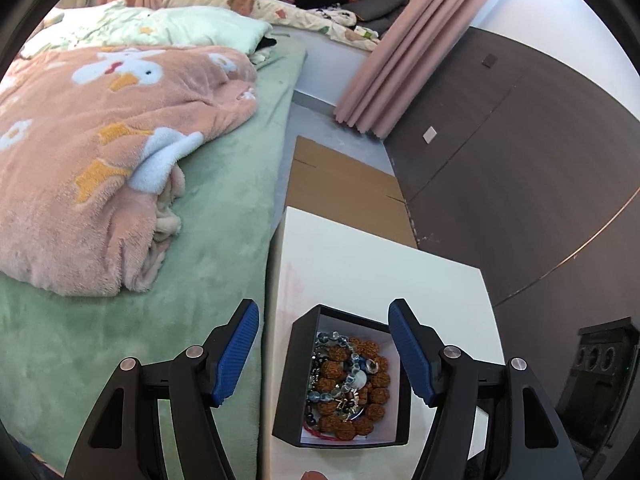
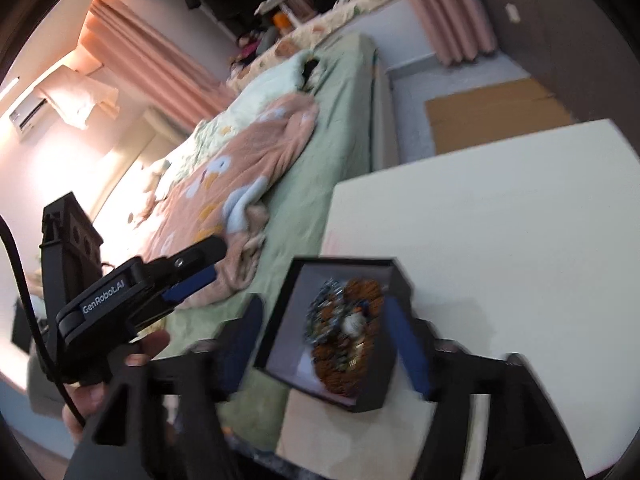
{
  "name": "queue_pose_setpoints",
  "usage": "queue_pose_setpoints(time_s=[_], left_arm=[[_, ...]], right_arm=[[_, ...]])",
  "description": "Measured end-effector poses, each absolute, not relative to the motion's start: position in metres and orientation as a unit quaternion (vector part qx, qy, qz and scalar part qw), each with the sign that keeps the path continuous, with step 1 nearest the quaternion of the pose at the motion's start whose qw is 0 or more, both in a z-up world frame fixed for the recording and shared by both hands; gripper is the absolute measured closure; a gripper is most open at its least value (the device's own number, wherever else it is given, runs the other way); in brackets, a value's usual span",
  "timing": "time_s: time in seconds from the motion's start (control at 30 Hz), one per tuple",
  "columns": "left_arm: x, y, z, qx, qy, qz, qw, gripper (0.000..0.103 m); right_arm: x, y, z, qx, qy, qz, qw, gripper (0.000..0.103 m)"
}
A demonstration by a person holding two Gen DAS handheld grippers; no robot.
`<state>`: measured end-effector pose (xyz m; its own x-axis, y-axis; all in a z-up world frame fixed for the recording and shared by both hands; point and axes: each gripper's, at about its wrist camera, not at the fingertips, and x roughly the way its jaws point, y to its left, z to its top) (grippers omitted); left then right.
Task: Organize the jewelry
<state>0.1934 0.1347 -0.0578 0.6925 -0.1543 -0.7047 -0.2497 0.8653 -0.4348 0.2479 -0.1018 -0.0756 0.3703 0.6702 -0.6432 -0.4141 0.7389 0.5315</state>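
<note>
A black box [image 1: 288, 380] with a white lining is seen standing on the white tabletop [image 1: 360, 256], close to the edge nearest the bed [image 1: 224, 240]. Inside it a heap of jewelry [image 1: 346, 384] is gathered: brown knobbly beads, clear and bluish glass beads, and a red cord at the near wall.

The left gripper [image 1: 324, 352] is held over the box with its blue-padded fingers [image 1: 240, 352] spread wide; nothing is pressed between them, and the box is merely framed by them. The right gripper [image 2: 320, 344] is likewise released, its fingers [image 2: 404, 344] parted on either side of the box and blurred; no contact with the box walls can be made out.

The bed beside the tabletop is covered with a green sheet, on which a pink fleece blanket [image 1: 100, 160] printed with white ducks is bunched. Flattened brown cardboard [image 1: 344, 184] is laid on the floor beyond the tabletop, and pink curtains [image 1: 400, 60] are hung by a dark panelled wall [image 1: 520, 160].

In the right wrist view the left gripper's body is held by a hand [image 2: 116, 384], and "GenRobot.AI" [image 2: 105, 296] can be read on it. A black cable [image 2: 28, 312] is trailed past it.
</note>
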Motion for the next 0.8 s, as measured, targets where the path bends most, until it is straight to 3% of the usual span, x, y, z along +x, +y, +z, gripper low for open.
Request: queue_pose_setpoints(time_s=[0.23, 0.43, 0.5, 0.57, 0.8], left_arm=[[0.189, 0.118, -0.049, -0.235, 0.385, 0.036, 0.892, 0.033], [0.176, 0.099, -0.046, -0.227, 0.377, 0.026, 0.898, 0.01], [0.171, 0.092, -0.044, -0.225, 0.376, 0.026, 0.898, 0.009], [0.164, 0.084, -0.04, -0.222, 0.373, 0.022, 0.901, 0.009], [0.142, 0.054, -0.027, -0.183, 0.371, 0.006, 0.91, 0.008]], right_arm=[[0.246, -0.138, -0.065, 0.157, 0.449, 0.308, 0.824, 0.035], [0.233, -0.157, -0.049, 0.142, 0.449, 0.276, 0.838, 0.034], [0.226, -0.164, -0.039, 0.132, 0.445, 0.269, 0.844, 0.031], [0.22, -0.173, -0.03, 0.132, 0.44, 0.264, 0.848, 0.02], [0.2, -0.179, -0.006, 0.08, 0.434, 0.233, 0.867, 0.011]])
